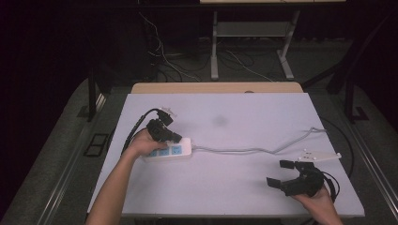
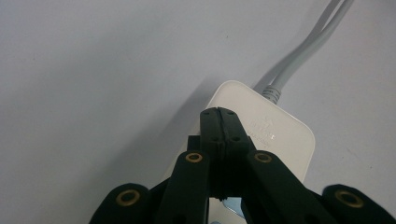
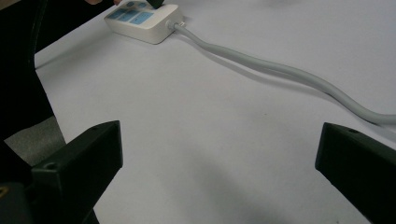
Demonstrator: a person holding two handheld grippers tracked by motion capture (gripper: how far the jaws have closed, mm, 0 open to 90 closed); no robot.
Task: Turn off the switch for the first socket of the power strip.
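From my remote seat I see a white table top (image 1: 263,187) laid over a pale wooden board (image 1: 216,87) whose far edge shows beyond it, all standing on a grey floor (image 1: 56,154) that is lit near the table and falls into darkness toward the back and left. Behind the table stands a grey metal frame with two legs (image 1: 214,47), and loose cables (image 1: 164,56) lie tangled on the floor around its feet. A dark metal rail (image 1: 70,168) runs along the floor on the left side of the table.

Spread jaws, power strip (image 3: 142,21) beyond
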